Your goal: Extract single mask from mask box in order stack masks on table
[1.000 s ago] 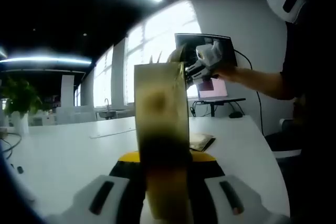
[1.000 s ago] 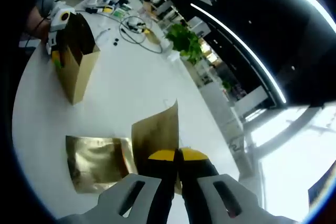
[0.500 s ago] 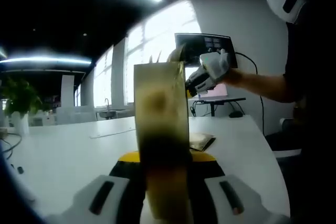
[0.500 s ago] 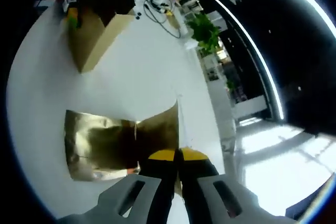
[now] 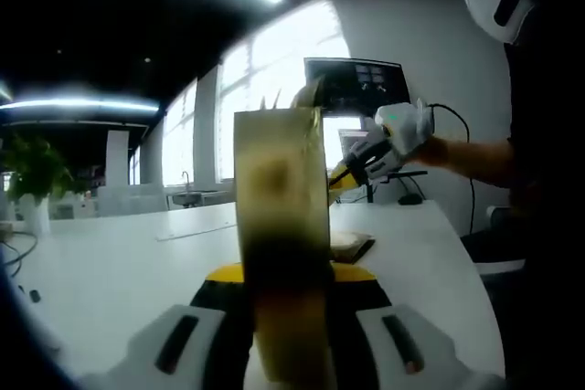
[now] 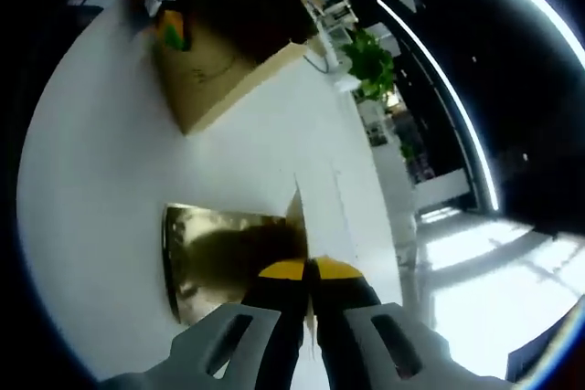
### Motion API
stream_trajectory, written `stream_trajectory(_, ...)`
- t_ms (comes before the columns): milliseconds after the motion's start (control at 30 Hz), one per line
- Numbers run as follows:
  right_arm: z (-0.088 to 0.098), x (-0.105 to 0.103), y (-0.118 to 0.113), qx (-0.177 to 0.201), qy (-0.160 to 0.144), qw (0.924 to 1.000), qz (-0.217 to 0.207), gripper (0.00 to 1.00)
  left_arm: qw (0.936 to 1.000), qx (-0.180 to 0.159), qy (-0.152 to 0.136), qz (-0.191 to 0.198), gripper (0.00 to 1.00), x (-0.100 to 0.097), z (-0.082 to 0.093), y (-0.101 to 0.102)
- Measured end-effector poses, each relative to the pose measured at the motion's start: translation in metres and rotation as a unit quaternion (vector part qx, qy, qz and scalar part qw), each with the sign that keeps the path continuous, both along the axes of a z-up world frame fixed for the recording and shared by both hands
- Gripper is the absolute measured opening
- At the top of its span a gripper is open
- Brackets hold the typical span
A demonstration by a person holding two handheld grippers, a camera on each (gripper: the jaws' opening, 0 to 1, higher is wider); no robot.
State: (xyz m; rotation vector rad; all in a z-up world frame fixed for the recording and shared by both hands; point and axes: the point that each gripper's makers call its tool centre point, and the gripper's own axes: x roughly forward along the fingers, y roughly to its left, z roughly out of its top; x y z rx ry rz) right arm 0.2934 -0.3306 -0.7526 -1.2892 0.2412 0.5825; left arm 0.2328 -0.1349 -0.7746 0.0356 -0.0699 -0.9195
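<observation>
Left gripper view: left gripper is clamped on the mask box, a tall gold-brown carton standing upright between the jaws, rising straight up the middle of the view and blocking what's directly behind it. Box sits on the white desk, well in from the far edge. Right gripper comes in from the right side, held by a person's hand, hovering above the desk just beside the box's upper right edge, tilted down toward a flat gold packet lying on the desk behind the box's right side. A monitor stands beyond the far desk edge; a plant sits at the far left. Right gripper view: right gripper has its jaws pinched together on a thin gold mask packet, seen almost edge-on, sticking up from the yellow tips. Directly under it and to its left a second gold packet lies flat on the desk; held packet's lower end is right over it, contact can't be told. Mask box is further off toward the top, apart from the packets, with the left gripper at its left end. Plant is past the box near the desk's far edge.
</observation>
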Motion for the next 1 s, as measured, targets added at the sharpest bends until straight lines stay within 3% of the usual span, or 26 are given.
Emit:
stream_trajectory(267,-0.026,-0.01,-0.001,-0.011,0.016,0.9998,-0.004,0.0,1.0,0.0,0.0,0.0,0.33,0.0,0.0,0.0)
stream_trajectory(1000,-0.059,-0.019,0.002,0.005,0.057,0.9983,-0.01,0.0,1.0,0.001,-0.001,0.001,0.33,0.0,0.0,0.0)
